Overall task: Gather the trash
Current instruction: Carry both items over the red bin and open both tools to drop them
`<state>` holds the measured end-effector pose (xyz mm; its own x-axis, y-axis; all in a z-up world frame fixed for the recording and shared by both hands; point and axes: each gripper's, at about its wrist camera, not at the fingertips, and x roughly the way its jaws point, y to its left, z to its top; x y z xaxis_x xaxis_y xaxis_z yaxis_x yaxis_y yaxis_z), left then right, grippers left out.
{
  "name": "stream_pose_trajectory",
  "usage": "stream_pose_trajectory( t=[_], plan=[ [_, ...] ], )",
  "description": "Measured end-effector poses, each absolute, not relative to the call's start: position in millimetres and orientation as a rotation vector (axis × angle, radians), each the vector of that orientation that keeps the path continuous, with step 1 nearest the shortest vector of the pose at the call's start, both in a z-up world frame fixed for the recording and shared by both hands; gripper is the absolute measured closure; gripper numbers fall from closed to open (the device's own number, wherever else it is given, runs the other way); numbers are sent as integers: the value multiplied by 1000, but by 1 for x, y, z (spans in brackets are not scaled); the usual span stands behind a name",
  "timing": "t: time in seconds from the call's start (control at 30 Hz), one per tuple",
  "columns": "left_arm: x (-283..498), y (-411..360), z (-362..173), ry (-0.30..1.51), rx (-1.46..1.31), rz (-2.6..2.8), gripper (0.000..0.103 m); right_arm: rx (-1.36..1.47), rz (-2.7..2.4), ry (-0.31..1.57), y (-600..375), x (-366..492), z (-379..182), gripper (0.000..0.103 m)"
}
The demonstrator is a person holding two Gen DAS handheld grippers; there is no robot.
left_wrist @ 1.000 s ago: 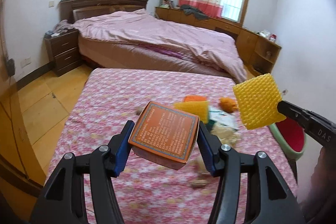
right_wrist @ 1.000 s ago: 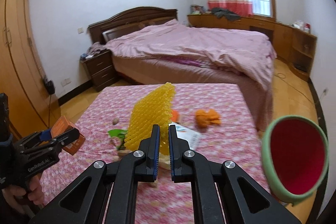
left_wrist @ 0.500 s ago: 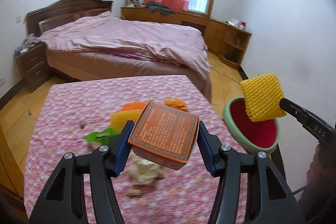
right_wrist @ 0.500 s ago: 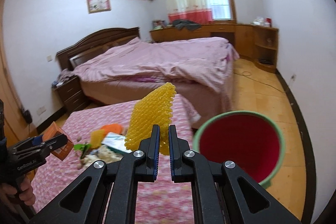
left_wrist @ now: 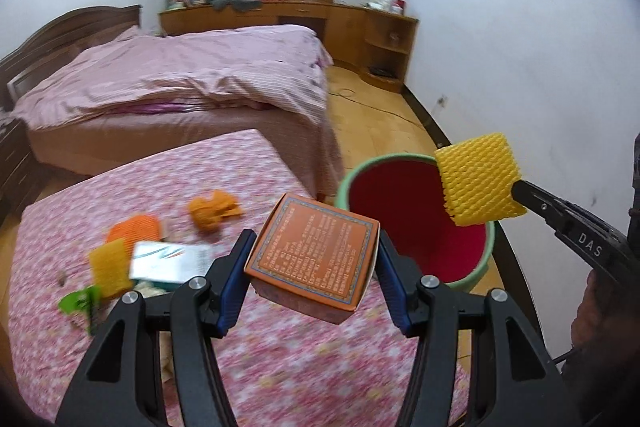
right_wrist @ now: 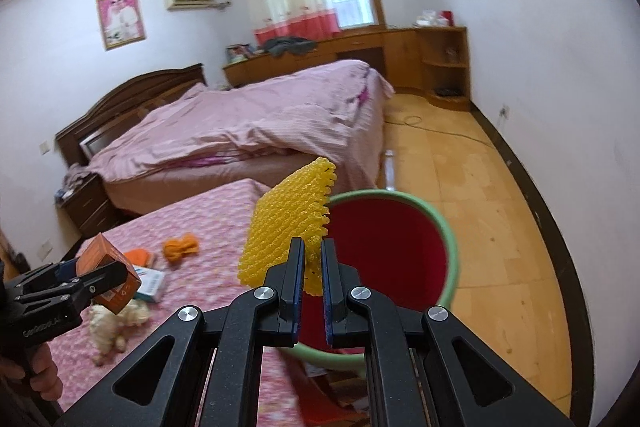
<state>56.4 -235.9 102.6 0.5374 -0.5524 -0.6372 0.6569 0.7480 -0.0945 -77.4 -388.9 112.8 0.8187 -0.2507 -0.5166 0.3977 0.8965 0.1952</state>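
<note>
My left gripper [left_wrist: 314,259] is shut on an orange cardboard box [left_wrist: 314,255] and holds it above the pink flowered table [left_wrist: 280,367], just left of the bin. It also shows in the right wrist view [right_wrist: 104,273]. My right gripper [right_wrist: 311,259] is shut on a yellow foam net [right_wrist: 290,227] and holds it over the rim of the green bin with red inside [right_wrist: 388,239]. The net [left_wrist: 478,181] and bin [left_wrist: 404,203] show in the left wrist view too.
On the table lie an orange crumpled wrapper [left_wrist: 212,209], an orange foam net [left_wrist: 134,231], a yellow foam piece [left_wrist: 108,267], a white-green carton [left_wrist: 170,261], a green wrapper [left_wrist: 78,303] and crumpled tissue [right_wrist: 112,323]. A bed [left_wrist: 180,83] stands behind.
Both grippers have swung right toward the bin with their loads. The foam net went from above the table to over the bin's mouth. The box is now beside the bin.
</note>
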Motion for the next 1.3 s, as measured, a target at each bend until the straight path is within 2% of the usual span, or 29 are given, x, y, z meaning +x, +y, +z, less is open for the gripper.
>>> stream_pose_trajectory(
  t=[0.4,0.7,0.77,0.9,1.03,1.3],
  plan=[
    [75,-315,57,779,229,-815,44,369,-445,585,-439,-75,70,95],
    [80,-343,35,798,273,-854,44,381,-459,637,-453,-62,50,92],
    [79,-346,34,795,280,-863,42,381,-462,642,-455,-61,49,92],
    [77,-348,35,777,280,-863,31,383,-461,634,-455,-62,48,90],
    [74,-345,38,774,276,-866,30,383,-447,626,-453,-62,49,80],
    [70,-324,56,741,250,-842,30,378,-424,594,-443,-64,62,78]
  ],
)
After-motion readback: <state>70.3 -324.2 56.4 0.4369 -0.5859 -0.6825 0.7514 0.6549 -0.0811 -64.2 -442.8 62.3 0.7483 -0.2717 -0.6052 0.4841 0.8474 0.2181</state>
